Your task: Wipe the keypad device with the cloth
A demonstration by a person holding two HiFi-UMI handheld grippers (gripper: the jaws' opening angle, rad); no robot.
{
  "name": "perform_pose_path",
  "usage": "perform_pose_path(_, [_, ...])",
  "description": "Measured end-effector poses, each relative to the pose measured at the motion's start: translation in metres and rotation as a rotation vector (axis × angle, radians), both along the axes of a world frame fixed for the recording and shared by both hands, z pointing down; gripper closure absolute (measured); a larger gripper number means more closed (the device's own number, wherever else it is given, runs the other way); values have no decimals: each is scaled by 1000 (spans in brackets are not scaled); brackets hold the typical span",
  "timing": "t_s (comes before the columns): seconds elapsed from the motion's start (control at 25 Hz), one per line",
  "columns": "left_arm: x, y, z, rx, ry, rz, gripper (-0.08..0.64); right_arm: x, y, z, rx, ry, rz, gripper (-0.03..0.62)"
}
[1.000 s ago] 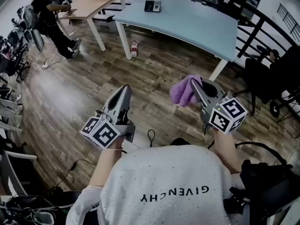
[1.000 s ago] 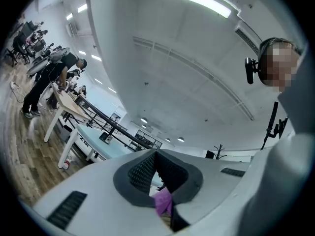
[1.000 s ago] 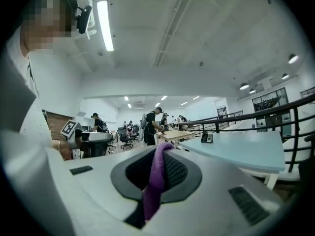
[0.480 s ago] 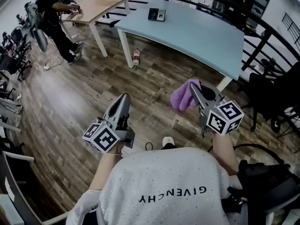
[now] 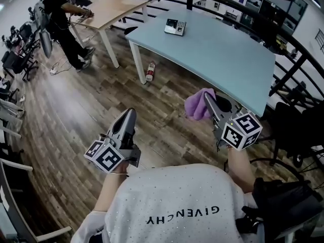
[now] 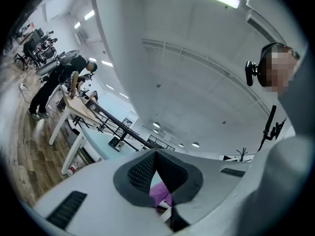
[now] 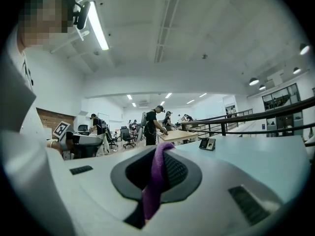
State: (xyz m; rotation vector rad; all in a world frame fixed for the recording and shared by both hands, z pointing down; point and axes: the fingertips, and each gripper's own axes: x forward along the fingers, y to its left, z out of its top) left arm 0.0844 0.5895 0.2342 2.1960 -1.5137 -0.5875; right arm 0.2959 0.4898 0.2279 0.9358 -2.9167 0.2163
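The keypad device [image 5: 174, 27] is a small black and grey box near the far edge of the pale blue table [image 5: 217, 49]; it also shows far off in the right gripper view [image 7: 207, 143] and tiny in the left gripper view [image 6: 114, 142]. My right gripper [image 5: 207, 99] is shut on the purple cloth [image 5: 198, 104], held in the air short of the table's near corner. In the right gripper view the cloth [image 7: 156, 178] hangs as a strip between the pads. My left gripper [image 5: 130, 114] hovers over the wooden floor, shut, holding nothing.
A wooden table [image 5: 119, 6] stands at the far left with a person [image 5: 63, 14] in black leaning at it. A bottle [image 5: 150, 71] lies on the floor by a table leg. A black railing [image 5: 263, 22] runs behind the blue table. Office chairs [image 5: 15, 54] line the left side.
The blue table and keypad device have come nearer and lower in the head view. Both grippers keep their pose, the right still holding the cloth.
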Motion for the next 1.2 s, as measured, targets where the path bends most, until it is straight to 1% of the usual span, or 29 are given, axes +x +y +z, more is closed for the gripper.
perform_pose_path(0.16, [4, -23, 19, -50, -9, -2, 560, -3, -24, 25, -54, 6, -6, 578])
perform_pose_path(0.28, [2, -37, 27, -87, -60, 11, 560, -6, -38, 36, -97, -5, -6, 579])
perform_pose_path(0.36, [-3, -50, 31, -93, -81, 15, 560, -10, -52, 43, -123, -13, 4, 578])
perform_pose_path(0.44, [-10, -67, 33, -72, -68, 15, 560, -13, -67, 49, -138, -11, 17, 578])
perform_pose_path(0.52, [-17, -88, 35, -44, -38, 23, 560, -17, -84, 53, -143, 2, 32, 578])
perform_pose_path(0.6, [-27, -112, 38, -33, -10, 37, 560, -24, -103, 56, -147, 16, 51, 579])
perform_pose_path(0.72, [-48, -150, 40, -48, -6, 57, 560, -42, -134, 55, -153, 21, 89, 578])
perform_pose_path(0.84, [-77, -189, 36, -58, -22, 65, 560, -67, -165, 44, -132, 18, 113, 578])
perform_pose_path(0.92, [-99, -214, 27, -40, -27, 69, 560, -87, -189, 33, -110, 4, 129, 578])
perform_pose_path(1.08, [-143, -256, 3, 5, -45, 69, 560, -119, -230, 2, -75, -64, 167, 578])
perform_pose_path(1.2, [-175, -283, -14, 33, -68, 63, 560, -142, -253, -11, -50, -75, 193, 578])
